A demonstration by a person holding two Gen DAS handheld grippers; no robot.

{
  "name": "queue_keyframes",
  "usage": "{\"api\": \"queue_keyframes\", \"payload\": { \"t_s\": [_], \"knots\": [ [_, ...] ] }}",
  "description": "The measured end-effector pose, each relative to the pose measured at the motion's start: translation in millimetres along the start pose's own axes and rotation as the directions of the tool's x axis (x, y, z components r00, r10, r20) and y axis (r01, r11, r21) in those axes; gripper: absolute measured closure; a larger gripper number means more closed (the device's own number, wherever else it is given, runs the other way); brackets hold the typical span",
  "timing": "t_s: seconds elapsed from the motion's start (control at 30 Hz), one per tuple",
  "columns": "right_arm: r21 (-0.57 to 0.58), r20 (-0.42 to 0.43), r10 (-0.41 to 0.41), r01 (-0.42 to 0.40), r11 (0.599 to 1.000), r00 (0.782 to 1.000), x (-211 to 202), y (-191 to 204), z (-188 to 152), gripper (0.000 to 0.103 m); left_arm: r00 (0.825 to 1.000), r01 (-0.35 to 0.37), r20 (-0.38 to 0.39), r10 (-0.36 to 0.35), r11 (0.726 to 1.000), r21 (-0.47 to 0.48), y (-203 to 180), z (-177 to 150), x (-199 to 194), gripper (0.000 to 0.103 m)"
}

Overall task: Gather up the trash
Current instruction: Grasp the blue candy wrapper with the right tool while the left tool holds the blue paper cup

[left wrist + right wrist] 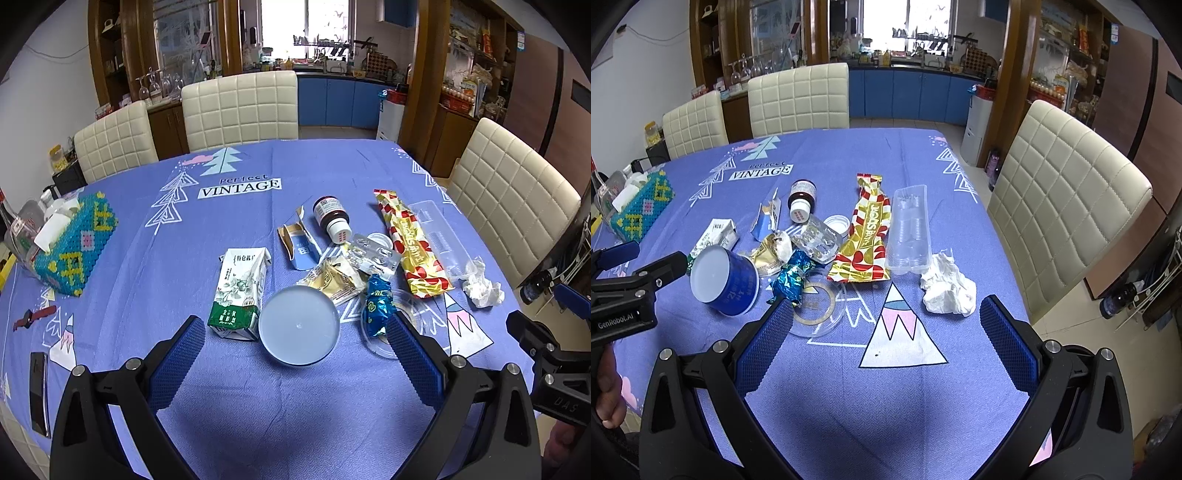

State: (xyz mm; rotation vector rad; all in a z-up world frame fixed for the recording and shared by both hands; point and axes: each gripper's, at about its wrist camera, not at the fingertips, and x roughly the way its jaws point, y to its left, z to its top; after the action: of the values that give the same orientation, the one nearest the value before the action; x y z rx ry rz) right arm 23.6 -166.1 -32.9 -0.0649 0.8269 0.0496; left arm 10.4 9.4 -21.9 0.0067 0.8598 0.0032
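Observation:
Trash lies in a heap on the blue tablecloth (pixel 258 424). An upturned blue cup (pixel 299 325) (pixel 726 282) lies on its side between my left gripper's open fingers, just ahead of the tips. Beside it are a milk carton (pixel 240 291), a blue foil wrapper (pixel 376 306) (pixel 792 278), a red-gold snack bag (pixel 413 247) (pixel 866 240), a brown pill bottle (pixel 330 218), a blister pack (pixel 373 254), a clear plastic tray (pixel 910 230) and a crumpled tissue (pixel 947 286). My left gripper (pixel 295 332) is open. My right gripper (pixel 886 314) is open and empty, with the tissue just ahead of its tips, near the right finger.
A beaded tissue box (pixel 75 245) stands at the table's left. A phone (pixel 38 393) lies near the left edge. A clear round lid (pixel 816 310) lies by the right gripper's left finger. Cream chairs (pixel 1067 199) surround the table.

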Motion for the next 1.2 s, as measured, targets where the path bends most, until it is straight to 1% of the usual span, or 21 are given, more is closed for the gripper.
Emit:
{"api": "queue_keyframes", "payload": {
  "t_s": [0.27, 0.4, 0.5, 0.77, 0.97, 1.1, 1.2],
  "knots": [
    [-0.010, -0.028, 0.015, -0.016, 1.000, 0.999, 13.6, -1.0, 0.0, 0.003, 1.000, -0.005, -0.020, 0.005, 1.000, 0.005, 2.3, -0.8, 15.1, 0.007],
    [-0.009, -0.056, 0.019, -0.020, 1.000, 0.998, 27.9, -1.6, -5.7, 0.003, 0.998, -0.005, -0.069, 0.004, 1.000, -0.006, 6.5, -8.2, 34.2, 0.007],
    [-0.006, -0.089, 0.025, -0.025, 1.000, 0.996, 38.7, -1.5, -11.0, 0.003, 0.994, -0.005, -0.105, 0.006, 1.000, 0.008, 4.2, -14.0, 48.8, 0.007],
    [-0.014, -0.117, 0.023, -0.025, 1.000, 0.993, 53.5, 2.8, -16.2, 0.003, 0.987, -0.020, -0.158, 0.024, 1.000, 0.024, 0.5, -14.5, 82.5, 0.007],
    [0.038, -0.136, 0.006, -0.001, 0.999, 0.991, 66.2, -9.1, -17.8, 0.003, 0.983, -0.013, -0.182, 0.018, 1.000, 0.029, -0.4, -12.9, 101.2, 0.007],
    [0.096, -0.153, -0.011, 0.026, 0.995, 0.988, 75.3, -21.9, -18.8, 0.003, 0.978, 0.010, -0.210, -0.008, 1.000, 0.008, 3.0, -14.1, 113.4, 0.007],
    [0.114, -0.165, -0.006, 0.025, 0.993, 0.986, 82.4, -24.7, -18.3, 0.003, 0.978, 0.020, -0.208, -0.022, 1.000, -0.009, 6.4, -14.5, 117.5, 0.007]
  ]
}}
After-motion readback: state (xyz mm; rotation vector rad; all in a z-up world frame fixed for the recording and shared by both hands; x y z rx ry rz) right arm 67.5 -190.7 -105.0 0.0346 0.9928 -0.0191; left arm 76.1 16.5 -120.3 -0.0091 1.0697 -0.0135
